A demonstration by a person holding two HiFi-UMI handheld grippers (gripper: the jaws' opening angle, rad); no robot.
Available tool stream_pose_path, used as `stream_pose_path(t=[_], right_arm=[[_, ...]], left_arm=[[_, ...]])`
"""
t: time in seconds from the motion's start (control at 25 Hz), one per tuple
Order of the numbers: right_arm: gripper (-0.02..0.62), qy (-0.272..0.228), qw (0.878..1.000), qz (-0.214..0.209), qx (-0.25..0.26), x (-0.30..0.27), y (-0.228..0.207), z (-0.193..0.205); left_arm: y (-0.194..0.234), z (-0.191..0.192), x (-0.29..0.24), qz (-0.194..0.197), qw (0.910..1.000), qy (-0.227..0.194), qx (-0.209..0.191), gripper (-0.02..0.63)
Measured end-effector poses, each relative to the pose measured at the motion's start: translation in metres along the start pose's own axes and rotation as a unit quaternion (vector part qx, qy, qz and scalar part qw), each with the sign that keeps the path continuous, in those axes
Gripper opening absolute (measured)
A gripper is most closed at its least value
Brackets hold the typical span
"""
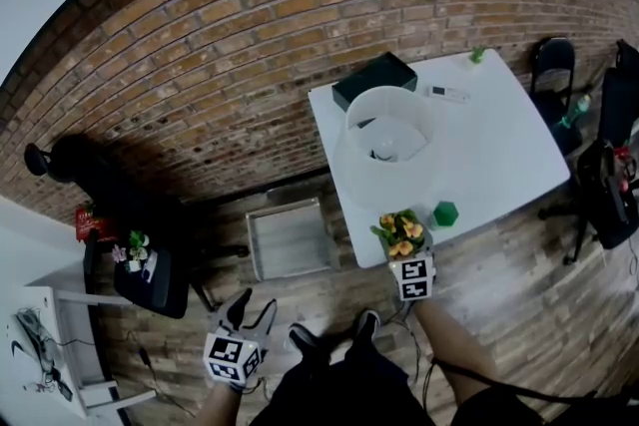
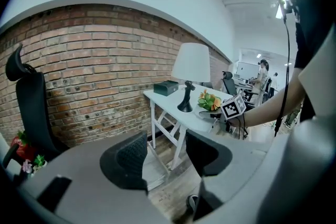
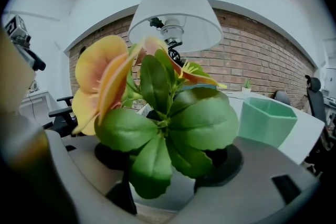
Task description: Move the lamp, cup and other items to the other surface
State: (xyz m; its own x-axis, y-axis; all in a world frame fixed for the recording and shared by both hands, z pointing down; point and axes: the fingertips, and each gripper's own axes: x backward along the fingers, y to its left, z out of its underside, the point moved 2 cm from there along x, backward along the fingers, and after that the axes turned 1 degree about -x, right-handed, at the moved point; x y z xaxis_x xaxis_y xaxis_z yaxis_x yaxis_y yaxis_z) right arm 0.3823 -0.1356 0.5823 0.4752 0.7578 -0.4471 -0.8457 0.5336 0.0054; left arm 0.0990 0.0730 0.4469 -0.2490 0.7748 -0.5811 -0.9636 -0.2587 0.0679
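Note:
On the white table (image 1: 499, 155) stands a lamp (image 1: 387, 125) with a white shade and a black stem. A green cup (image 1: 445, 213) sits near the table's front edge. My right gripper (image 1: 404, 252) is at that edge, shut around the base of a small potted plant (image 1: 401, 232) with orange flowers. In the right gripper view the plant (image 3: 168, 118) fills the space between the jaws, and its leaves hide the pot. Behind it are the lamp (image 3: 176, 8) and the cup (image 3: 268, 120). My left gripper (image 1: 250, 314) hangs over the wooden floor, open and empty (image 2: 165, 157).
A black box (image 1: 374, 80), a remote (image 1: 446, 94) and a tiny green plant (image 1: 477, 55) lie at the table's far side. A grey tray (image 1: 290, 239) rests on the floor beside the table. A small white table (image 1: 40, 334) and a black chair (image 1: 150, 274) are at the left.

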Motion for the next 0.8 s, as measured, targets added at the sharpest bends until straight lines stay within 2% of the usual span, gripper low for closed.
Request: stream_pose_path(t=[0.2,0.28,0.32,0.52,0.68,0.8], right_arm=[[0.354,-0.003,1.0,-0.015,-0.01,-0.002,0.001,0.001],[0.455,-0.004,1.0,-0.022,-0.013,-0.002,0.004,0.002],[0.477,-0.002,1.0,-0.024,-0.015,-0.001,0.005,0.003],[0.48,0.016,0.999,-0.014,-0.042,0.022,0.006,0.016],[0.471,0.026,0.999,0.003,-0.036,0.049,0.008,0.027],[0.462,0.029,0.999,0.023,-0.036,0.073,0.008,0.028]], left_arm=[[-0.015,0.006,-0.005,-0.006,0.9999,-0.002,0.008,0.229],[-0.018,0.01,-0.005,-0.01,0.9998,-0.002,0.015,0.227],[-0.02,0.01,-0.004,-0.01,0.9998,0.0,0.018,0.227],[-0.024,0.013,-0.003,-0.005,0.9996,-0.022,0.015,0.229],[-0.027,0.016,-0.002,0.009,0.9994,-0.018,0.026,0.227],[-0.024,0.02,0.0,0.022,0.9987,-0.038,0.026,0.227]])
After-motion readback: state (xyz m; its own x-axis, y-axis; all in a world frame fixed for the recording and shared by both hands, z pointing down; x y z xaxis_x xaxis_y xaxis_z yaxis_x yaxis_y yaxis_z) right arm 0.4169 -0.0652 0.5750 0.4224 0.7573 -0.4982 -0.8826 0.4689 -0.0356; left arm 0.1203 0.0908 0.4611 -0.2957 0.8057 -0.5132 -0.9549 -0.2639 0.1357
